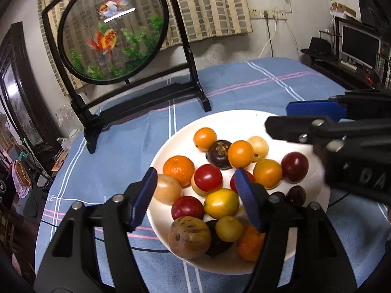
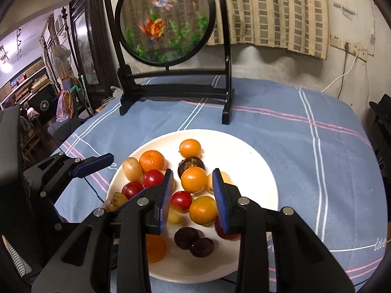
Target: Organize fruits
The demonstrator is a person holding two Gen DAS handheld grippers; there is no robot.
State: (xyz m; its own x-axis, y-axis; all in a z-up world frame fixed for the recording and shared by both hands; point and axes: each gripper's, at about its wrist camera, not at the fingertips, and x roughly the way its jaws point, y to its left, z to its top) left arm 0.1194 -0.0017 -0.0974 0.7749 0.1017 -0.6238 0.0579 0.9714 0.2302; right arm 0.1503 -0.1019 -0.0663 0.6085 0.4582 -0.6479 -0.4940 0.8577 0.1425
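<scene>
1. Hovering over the near side of the white plate, the left gripper is standing with its blue pads well apart and nothing clamped; a red fruit, a yellow fruit and a second red fruit are lying below and between the pads, untouched as far as this view shows.
2. Hanging over the same plate from the other side, the right gripper is showing a narrow gap between its pads; a red fruit and an orange fruit are showing through that gap, but the pads are not pressing on either, so it is carrying nothing.
3. Sitting just beyond both grippers, the fruits are all resting on the plate in one mixed cluster: a mandarin at the left gripper's far left, a brown round fruit close under it, and two dark fruits near the right gripper's base.
4. Lying under the plate, the blue checked tablecloth is carrying no loose fruit in either view; further out, the goldfish screen is standing at the table's far edge.
5. Judging progress: gathering looks finished, since no fruit is showing off the plate. Colours and kinds are still jumbled together, so any grouping by type is looking not yet begun.
</scene>
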